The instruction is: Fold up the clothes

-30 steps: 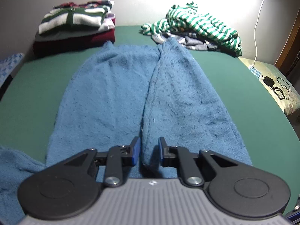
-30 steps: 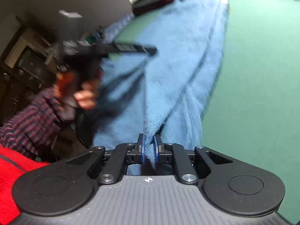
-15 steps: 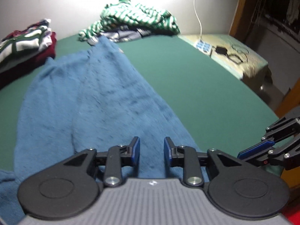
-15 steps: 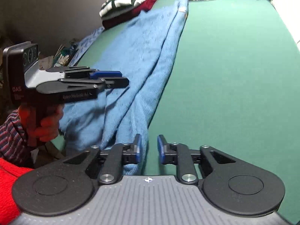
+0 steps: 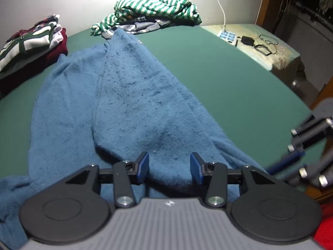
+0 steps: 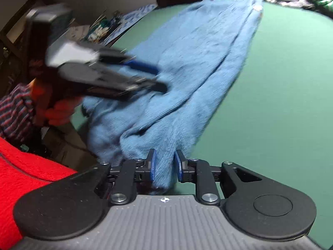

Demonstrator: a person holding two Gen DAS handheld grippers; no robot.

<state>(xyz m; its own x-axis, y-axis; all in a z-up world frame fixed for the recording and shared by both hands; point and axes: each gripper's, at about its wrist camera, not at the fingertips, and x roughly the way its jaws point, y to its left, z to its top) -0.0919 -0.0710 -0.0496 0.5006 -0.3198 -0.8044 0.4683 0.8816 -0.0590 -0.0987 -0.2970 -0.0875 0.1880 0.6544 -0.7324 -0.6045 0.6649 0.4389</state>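
A blue knit sweater (image 5: 129, 104) lies lengthwise on the green table (image 5: 218, 73), one side folded over the other. My left gripper (image 5: 169, 167) hovers above the sweater's near hem. Its jaws are opening and the pads pinch nothing. In the right wrist view this left gripper (image 6: 160, 81) is blurred above the sweater (image 6: 204, 48), with a hand (image 6: 58, 112) around its handle. My right gripper (image 6: 164, 166) is low at the sweater's near right corner. Its jaws are opening, with the ribbed hem (image 6: 164, 160) lying loosely between them. The right gripper (image 5: 278, 164) also shows at the left wrist view's right edge.
Folded clothes (image 5: 31, 45) are stacked at the table's far left. A green-and-white striped heap (image 5: 154, 6) lies at the far middle. A charger and cables (image 5: 249, 40) rest on a side surface beyond the right edge. Red cloth (image 6: 31, 177) and a striped sleeve (image 6: 14, 112) are near me.
My right gripper let go of the fold it pinched, and the hem now sits between its parted jaws. My left gripper's jaws widened as it swung right along the near hem.
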